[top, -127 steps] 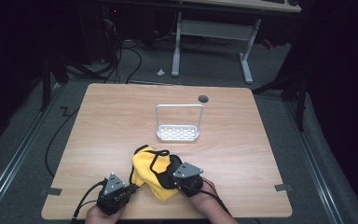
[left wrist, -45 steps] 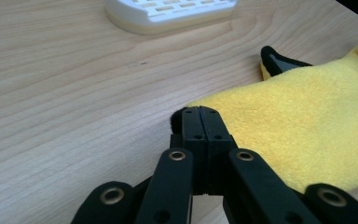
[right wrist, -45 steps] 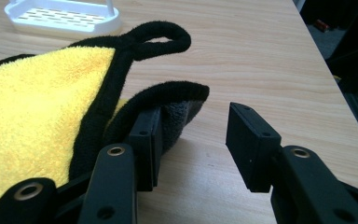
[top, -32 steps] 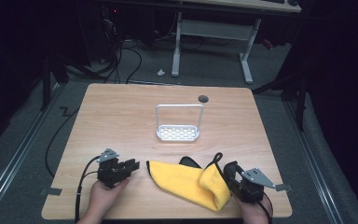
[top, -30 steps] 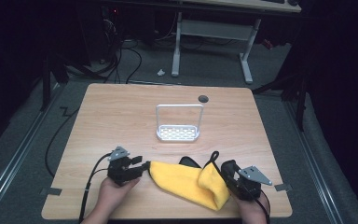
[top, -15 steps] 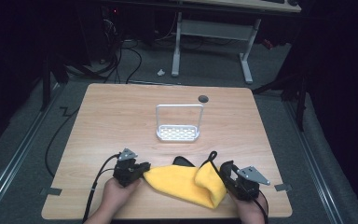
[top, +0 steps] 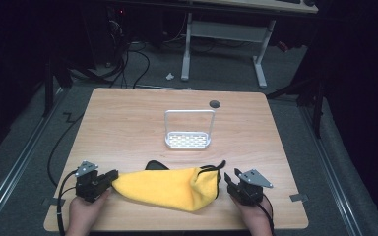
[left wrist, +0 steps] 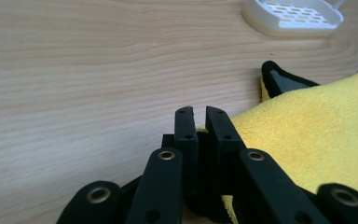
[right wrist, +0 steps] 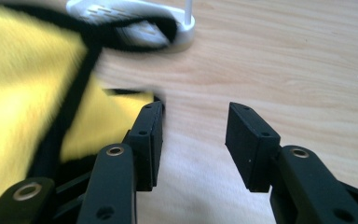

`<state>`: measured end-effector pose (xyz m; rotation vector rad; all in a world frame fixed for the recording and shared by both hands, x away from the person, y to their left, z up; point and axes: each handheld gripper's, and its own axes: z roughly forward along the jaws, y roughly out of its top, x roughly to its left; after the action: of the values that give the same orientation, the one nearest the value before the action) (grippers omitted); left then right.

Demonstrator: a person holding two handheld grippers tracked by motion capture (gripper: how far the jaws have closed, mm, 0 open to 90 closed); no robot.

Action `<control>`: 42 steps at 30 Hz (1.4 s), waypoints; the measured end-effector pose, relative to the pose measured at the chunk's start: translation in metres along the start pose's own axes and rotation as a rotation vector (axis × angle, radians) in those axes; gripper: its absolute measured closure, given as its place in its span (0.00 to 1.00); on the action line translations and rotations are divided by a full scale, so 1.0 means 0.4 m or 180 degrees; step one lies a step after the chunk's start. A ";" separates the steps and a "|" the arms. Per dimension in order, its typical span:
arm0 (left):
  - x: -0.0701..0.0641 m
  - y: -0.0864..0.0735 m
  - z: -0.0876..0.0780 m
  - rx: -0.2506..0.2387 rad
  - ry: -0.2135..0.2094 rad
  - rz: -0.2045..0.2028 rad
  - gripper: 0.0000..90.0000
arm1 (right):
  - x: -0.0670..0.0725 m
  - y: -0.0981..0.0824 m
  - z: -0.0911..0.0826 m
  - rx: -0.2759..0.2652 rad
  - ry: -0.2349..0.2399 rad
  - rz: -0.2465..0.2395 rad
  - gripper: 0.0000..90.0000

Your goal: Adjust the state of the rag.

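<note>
Item: yellow cloth [top: 170, 188], black-trimmed. It lies stretched along the front edge of the bench [top: 128, 128], running from near the front left corner toward the front right. A black-edged corner pokes out at its far side, toward the bench centre, and a black loop of trim curls at its right end.

Left tool [top: 109, 177]: held in the person's left hand [top: 82, 214] near the front left corner. Its jaws have just been closing and now stand almost pressed together. In the left gripper view [left wrist: 198, 122] the cloth's left tip lies against the right jaw, and yellow shows low between the jaws; they pinch that tip of the cloth.

Right tool [top: 227, 181]: held in the right hand [top: 252, 220] near the front right corner. Its jaws are spread, with bare wood between them in the right gripper view [right wrist: 193, 140]. The cloth's right end lies just outside one jaw, touching or nearly touching it; nothing is gripped.

Also present: white perforated tray [top: 188, 140] with an upright wire handle, at the middle of the bench, well apart from the cloth. A dark round hole [top: 214, 103] sits near the far edge.
</note>
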<state>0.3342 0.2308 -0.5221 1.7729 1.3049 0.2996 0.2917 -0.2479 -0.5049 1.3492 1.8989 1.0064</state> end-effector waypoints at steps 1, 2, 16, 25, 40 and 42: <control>0.012 -0.009 -0.008 0.0013 0.0033 -0.0043 0.93 | 0.000 0.002 0.005 0.0001 0.0011 -0.0012 0.63; 0.012 -0.009 -0.008 0.0013 0.0033 -0.0043 0.93 | 0.000 0.004 0.009 0.0006 0.0023 -0.0011 0.63; 0.030 -0.017 -0.013 -0.0012 0.0069 -0.0082 0.93 | 0.051 0.041 -0.027 -0.0229 0.0171 -0.0158 0.63; 0.037 -0.008 -0.002 -0.0026 0.0062 -0.0125 0.93 | 0.074 0.038 -0.055 -0.0274 0.0231 -0.0241 0.63; 0.061 0.005 0.008 -0.0135 0.0133 -0.0263 0.92 | 0.165 -0.028 -0.005 0.0372 0.0646 -0.0530 0.80; 0.071 -0.008 -0.010 -0.0128 0.0157 -0.0303 0.92 | 0.169 -0.028 0.031 0.0496 0.0584 -0.0577 0.81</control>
<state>0.3413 0.2574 -0.5307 1.6737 1.4040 0.3157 0.2752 -0.1829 -0.5237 1.1757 2.2326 0.9341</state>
